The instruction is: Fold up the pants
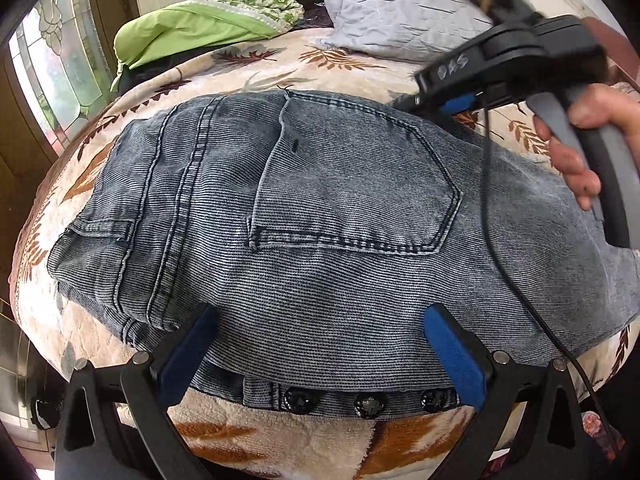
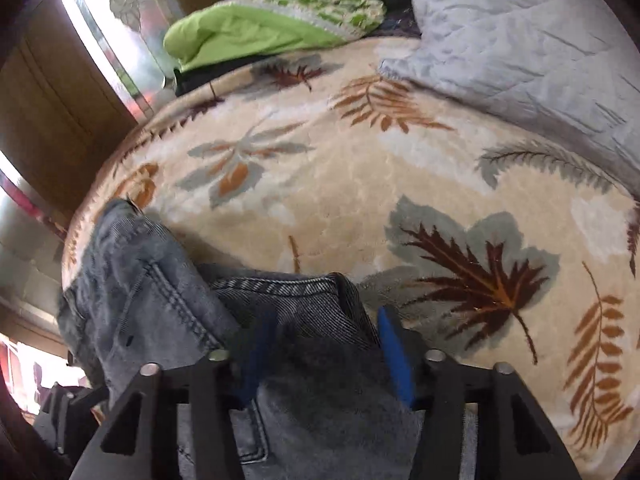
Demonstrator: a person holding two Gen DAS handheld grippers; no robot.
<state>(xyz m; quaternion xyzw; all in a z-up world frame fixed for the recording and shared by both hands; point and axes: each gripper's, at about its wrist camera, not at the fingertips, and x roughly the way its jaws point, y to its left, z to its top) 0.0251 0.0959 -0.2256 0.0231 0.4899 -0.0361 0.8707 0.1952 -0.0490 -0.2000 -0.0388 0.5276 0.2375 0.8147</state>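
The jeans (image 1: pixel 304 216) lie folded on the blanket (image 1: pixel 352 60), back pocket (image 1: pixel 356 184) up, taking most of my left view. Their near edge, with three dark buttons (image 1: pixel 370 403), sits just under my left gripper (image 1: pixel 320 344), whose blue pads (image 1: pixel 452 356) stand wide apart over the denim and hold nothing. My right gripper (image 2: pixel 326 344) hangs over the far right part of the jeans; its fingers are parted with denim between them, but I cannot tell whether they pinch it. From the left camera I see the hand (image 1: pixel 576 140) on its grey grip and a black cable (image 1: pixel 516 264) trailing across the cloth.

Beyond the jeans' far edge the leaf-patterned blanket lies bare, giving room to move. Farther back rest a grey quilted pillow (image 2: pixel 532 48) at right and green bedding (image 2: pixel 256 36) at left. A window (image 1: pixel 52 60) stands beside the bed's left edge.
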